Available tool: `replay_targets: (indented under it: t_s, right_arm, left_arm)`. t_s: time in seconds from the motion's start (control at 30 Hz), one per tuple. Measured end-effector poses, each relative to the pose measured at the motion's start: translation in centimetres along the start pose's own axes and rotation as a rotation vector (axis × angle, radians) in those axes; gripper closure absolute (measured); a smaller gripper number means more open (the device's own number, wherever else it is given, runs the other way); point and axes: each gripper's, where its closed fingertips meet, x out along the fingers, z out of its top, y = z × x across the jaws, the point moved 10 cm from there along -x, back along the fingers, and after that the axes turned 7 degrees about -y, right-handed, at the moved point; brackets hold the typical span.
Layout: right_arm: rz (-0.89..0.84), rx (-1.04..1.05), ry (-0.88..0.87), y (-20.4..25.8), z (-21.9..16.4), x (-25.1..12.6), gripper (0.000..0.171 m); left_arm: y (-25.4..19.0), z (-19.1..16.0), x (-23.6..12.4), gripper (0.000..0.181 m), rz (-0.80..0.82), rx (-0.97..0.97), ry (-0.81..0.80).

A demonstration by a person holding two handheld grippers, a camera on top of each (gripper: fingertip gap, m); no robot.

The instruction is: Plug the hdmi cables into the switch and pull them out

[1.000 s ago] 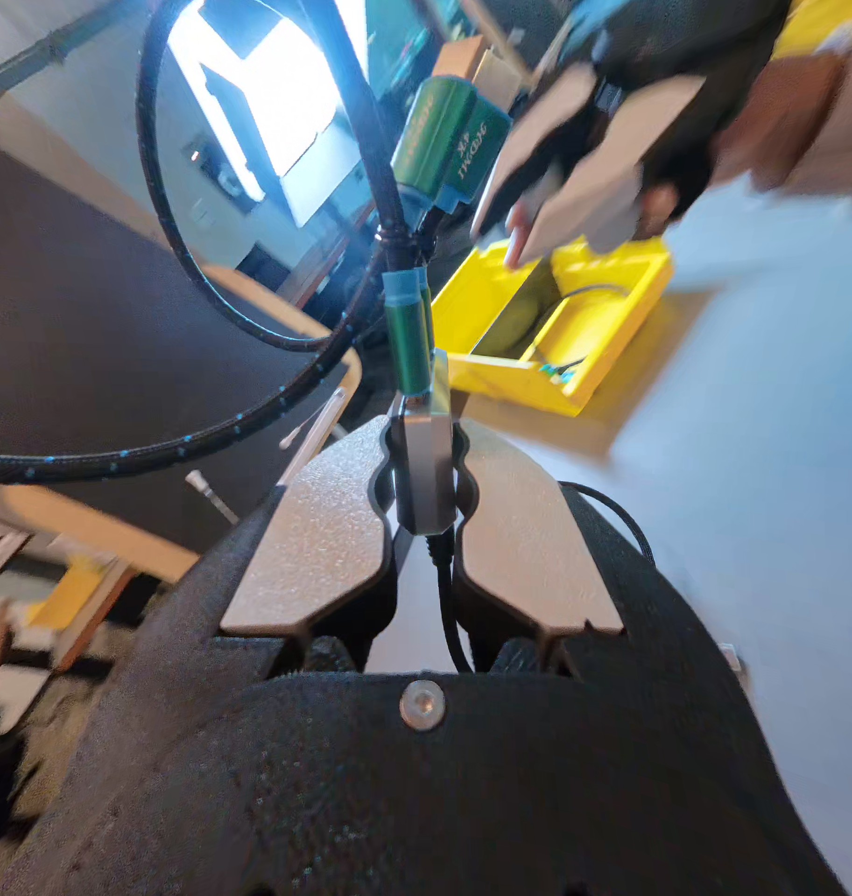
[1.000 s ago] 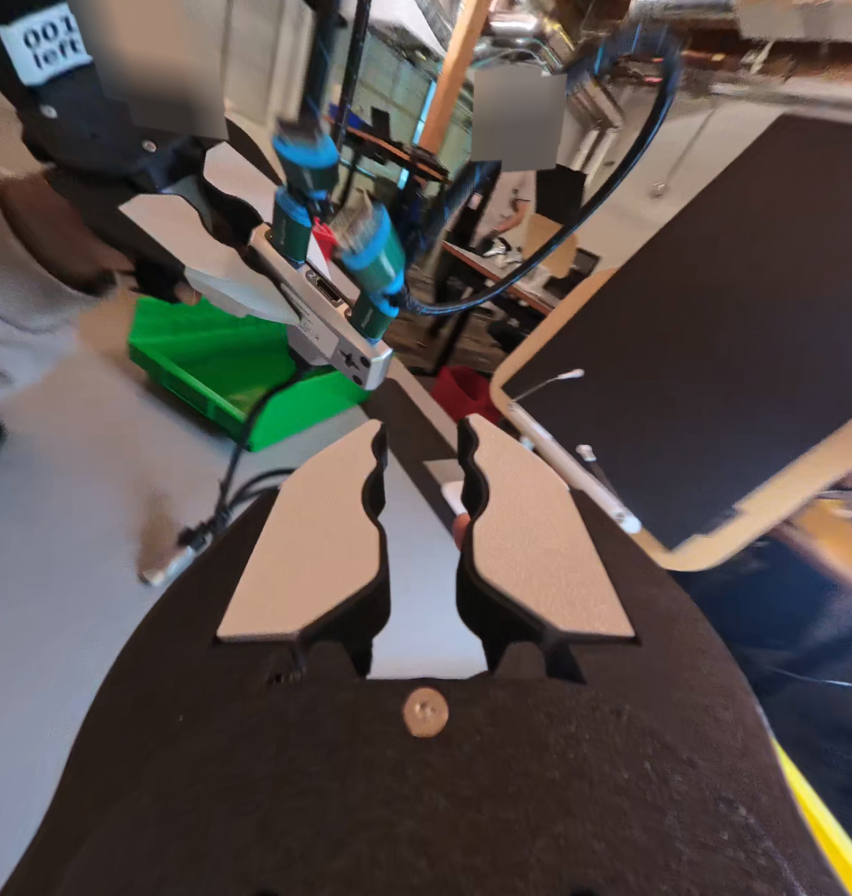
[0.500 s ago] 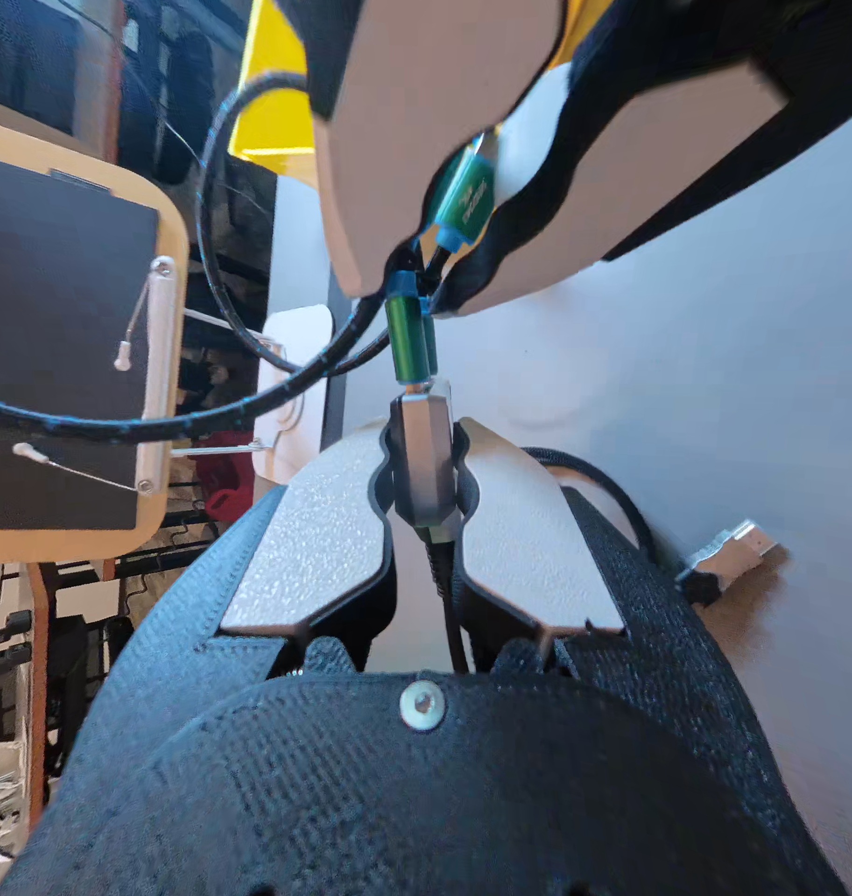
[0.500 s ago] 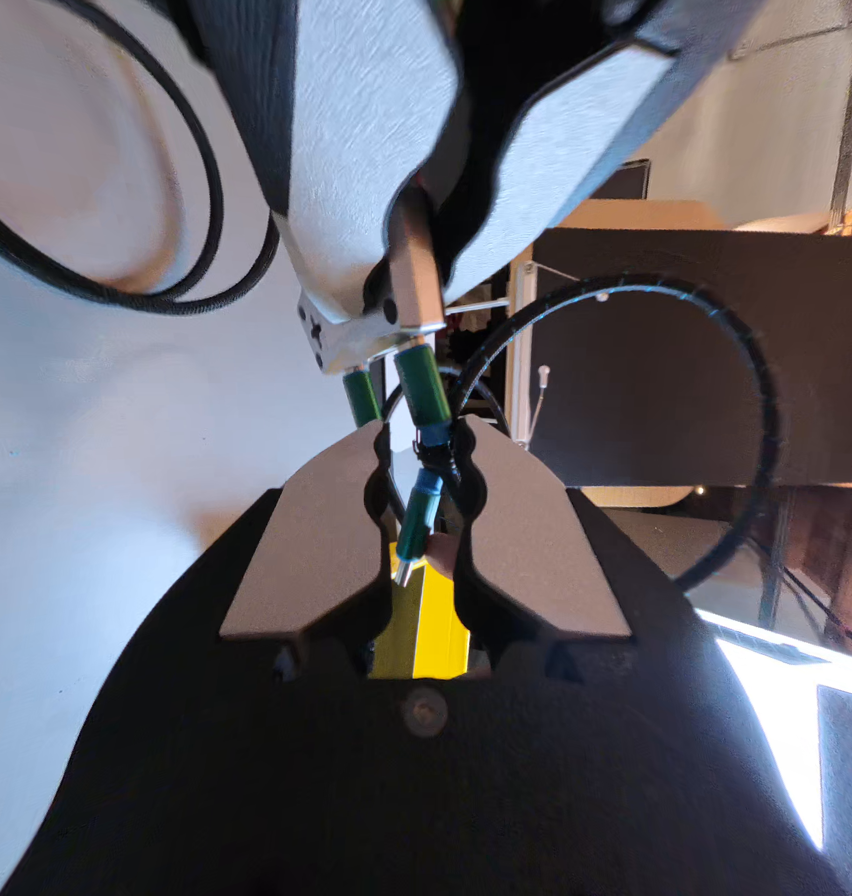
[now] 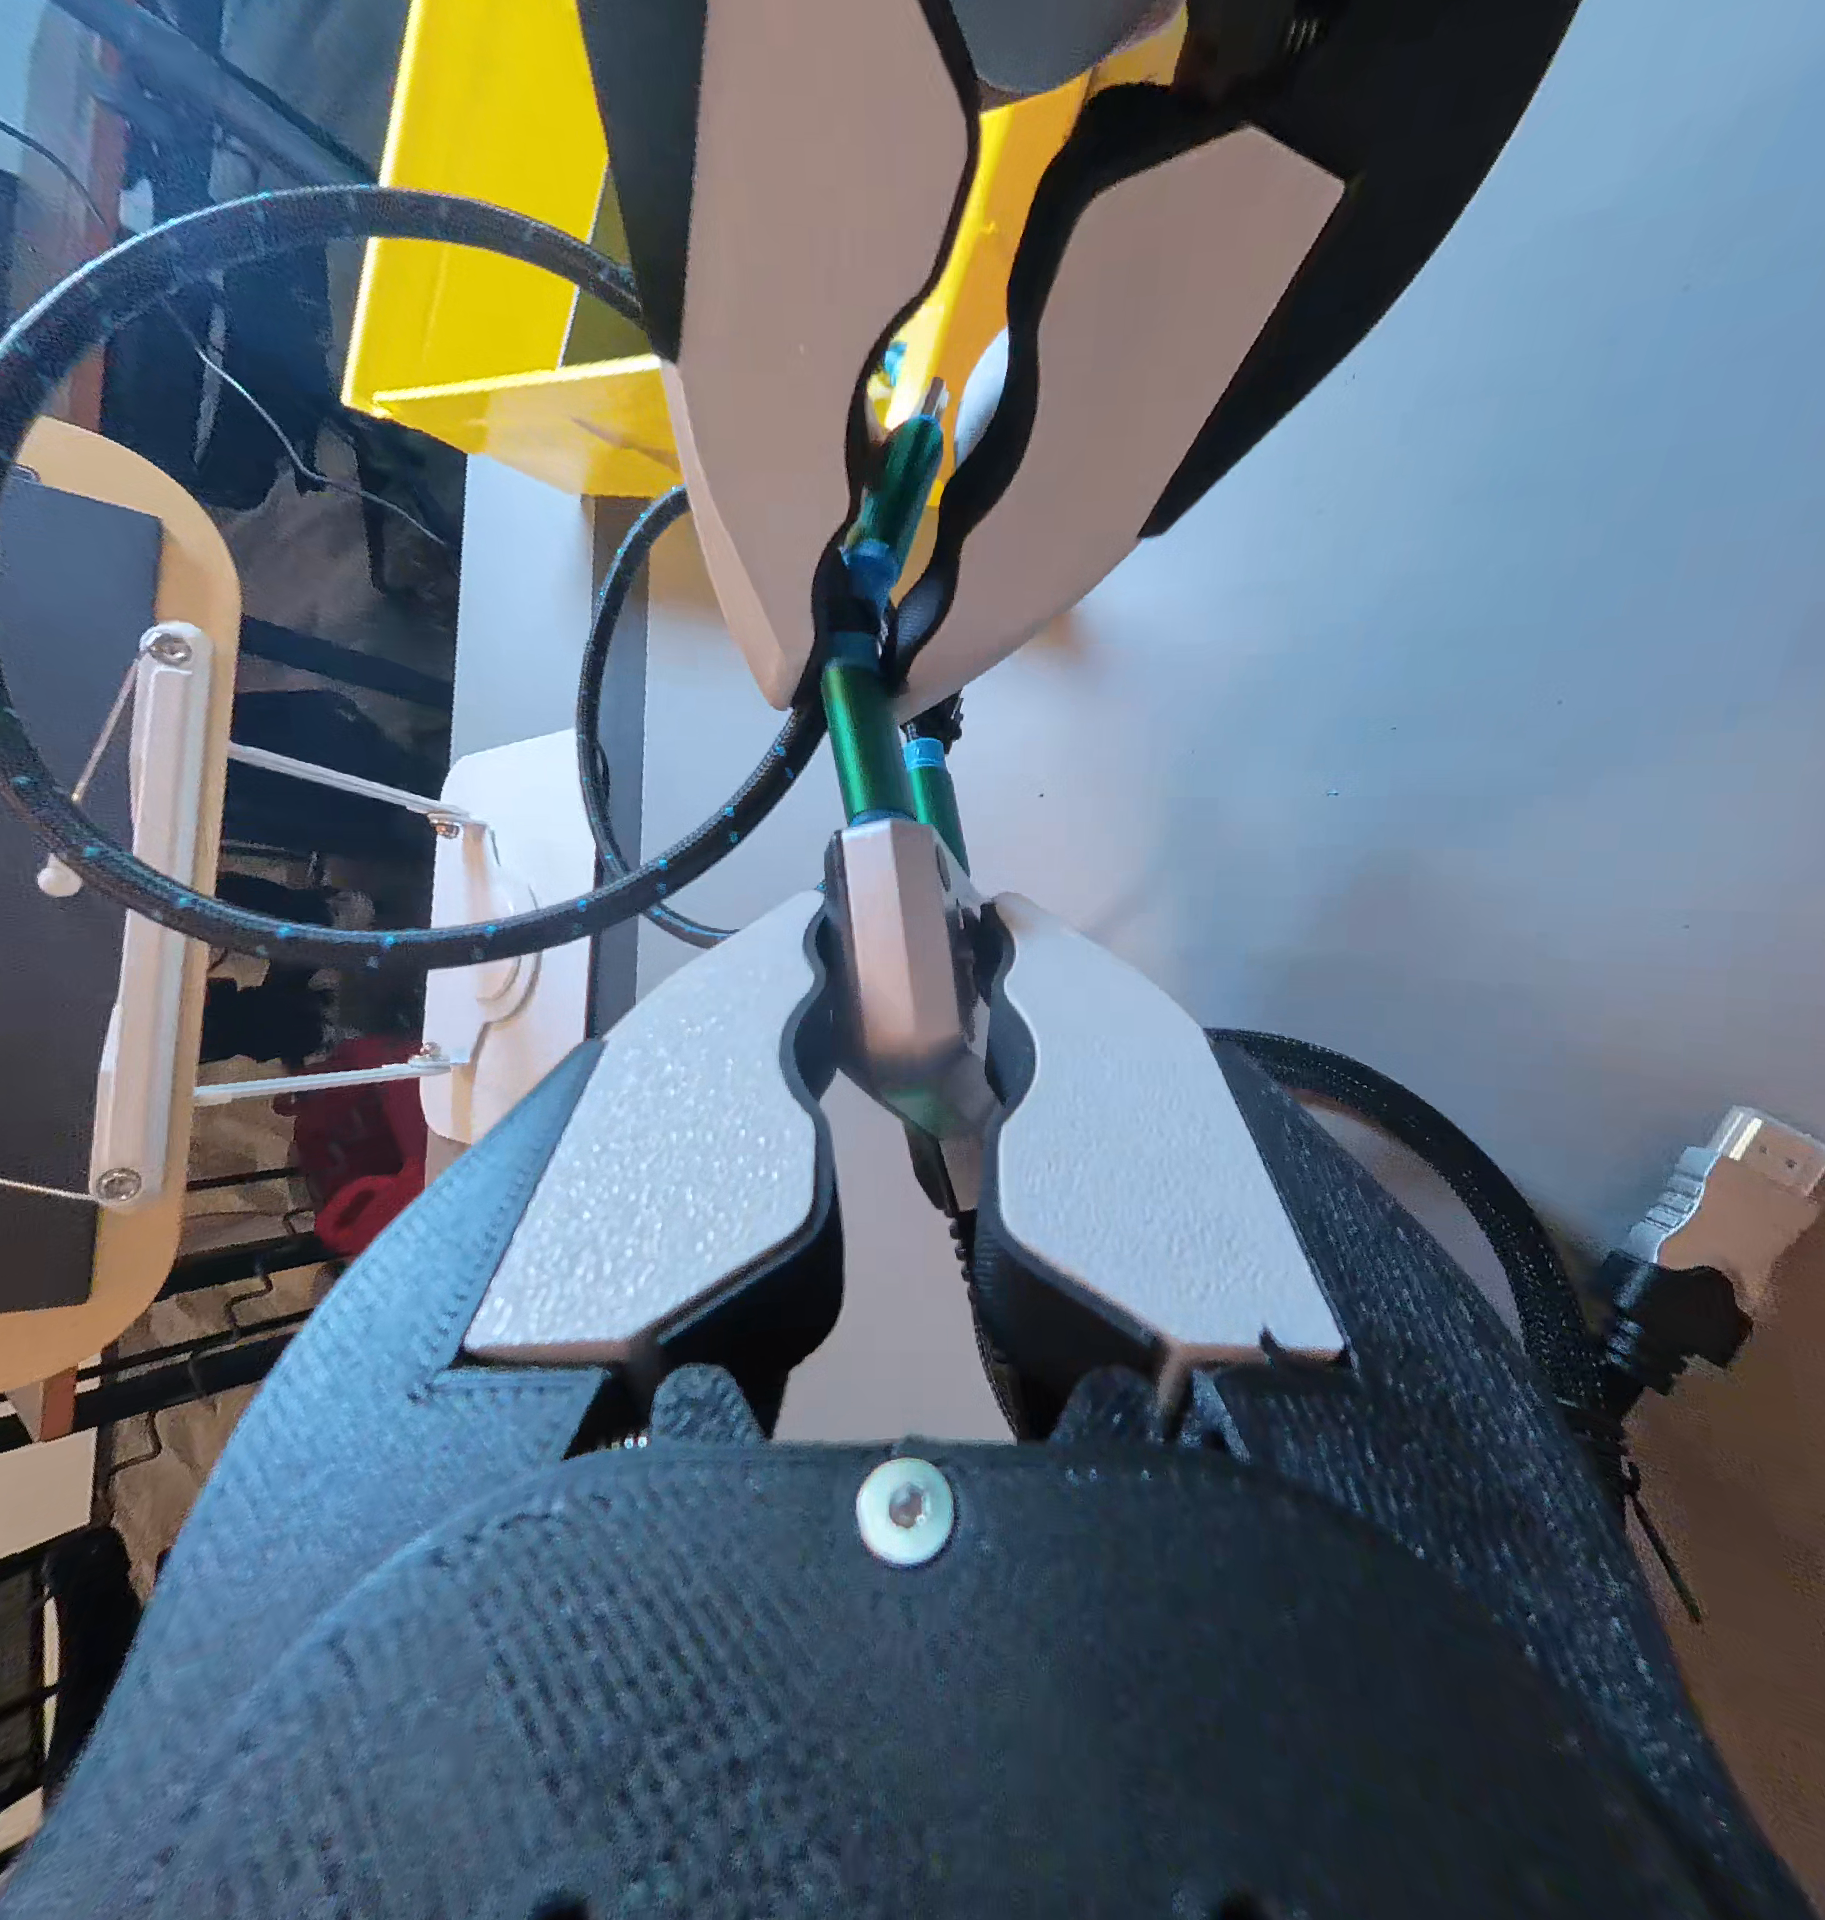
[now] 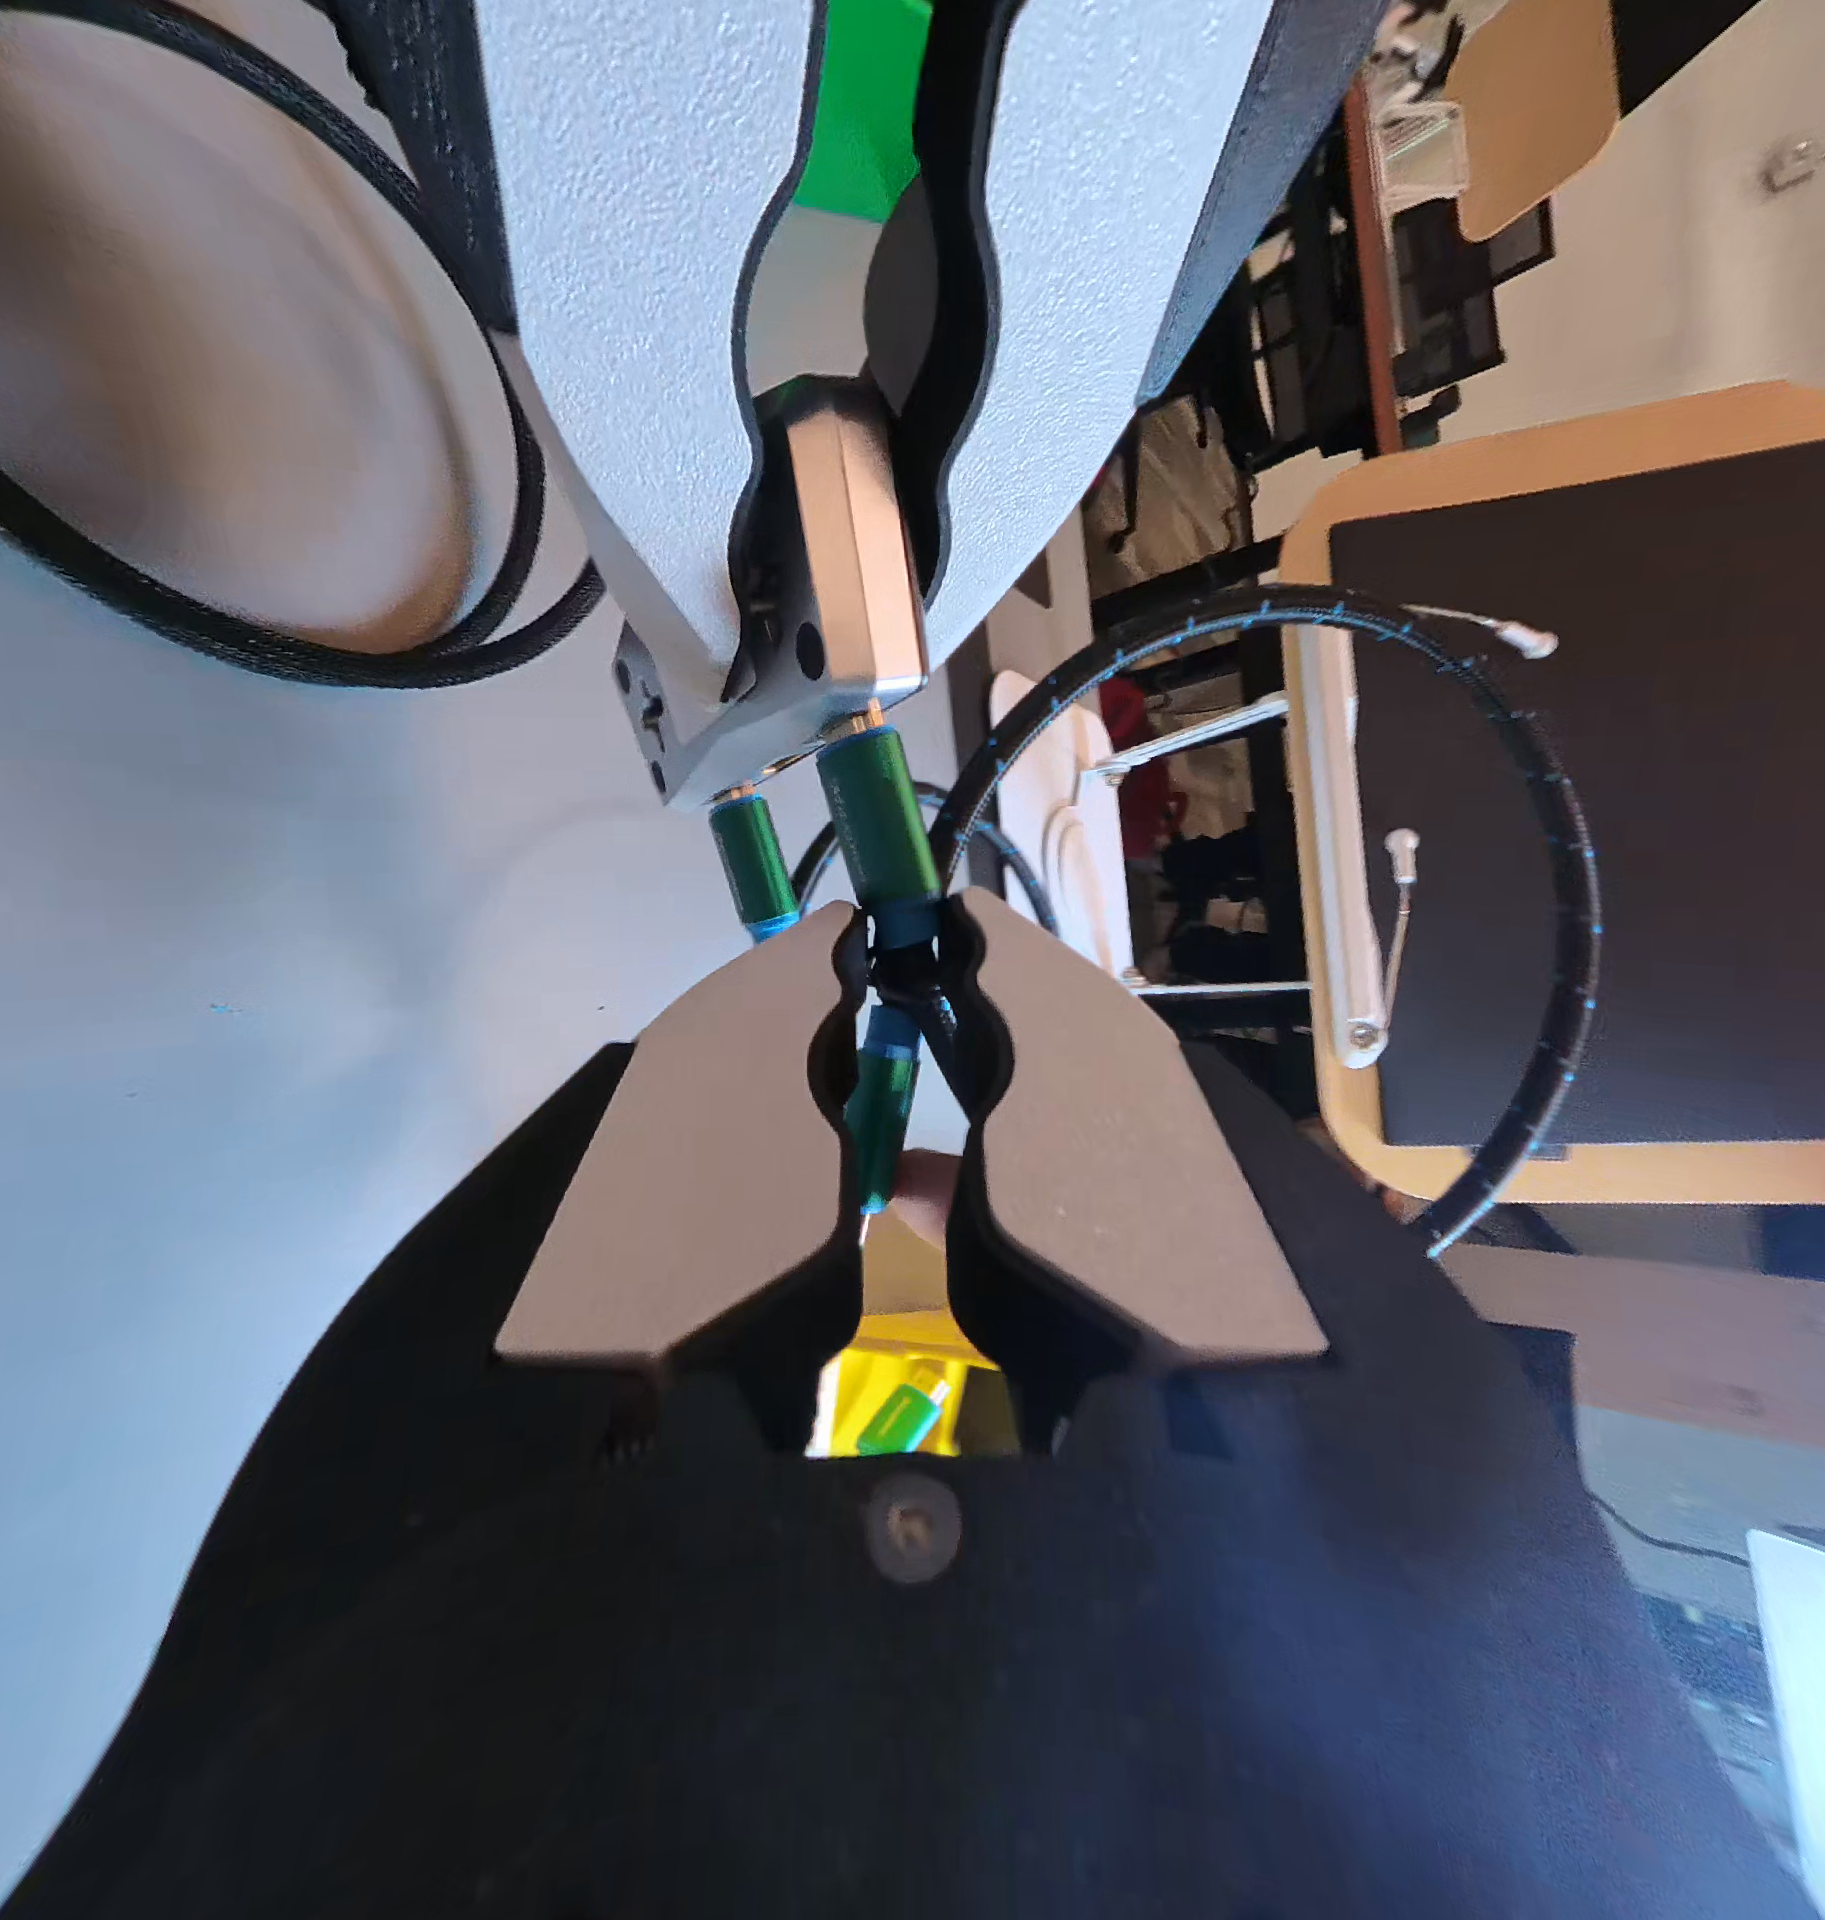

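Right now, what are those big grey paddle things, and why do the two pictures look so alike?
Those paddles are the fingers of two hand-held grabbers; a person squeezes one in each hand. Each grabber carries a camera looking along its own fingers, so each picture also shows the other grabber facing it.

The left gripper is shut on the small silver metal switch box. Two green metal HDMI plugs are pushed into it. The right gripper is pinching the black braided cable just behind the nearer plug.

On the pale grey table lie a loose silver plug and a yellow plastic bin.
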Motion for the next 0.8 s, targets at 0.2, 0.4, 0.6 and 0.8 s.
replay_targets:
  t_s: [0.2,0.4,0.6,0.8]
  right_arm:
    - [0.020,-0.111,0.080,0.6,0.7,-0.3,0.156]
    - [0.019,-0.153,0.075,0.9,1.3,-0.5,0.154]
    - [0.039,-0.180,-0.001,1.2,2.1,-0.7,0.154]
    - [0.078,-0.180,0.017,1.7,2.2,-0.2,0.157]
  left_arm:
    - [-0.7,0.6,0.4,0.158,0.022,0.048,0.091]
    - [-1.0,0.8,0.2,0.158,0.028,0.083,0.117]
    - [-0.9,0.4,0.3,0.158,-0.009,0.061,0.053]
    - [-1.4,0.9,-0.1,0.160,-0.038,0.051,0.018]
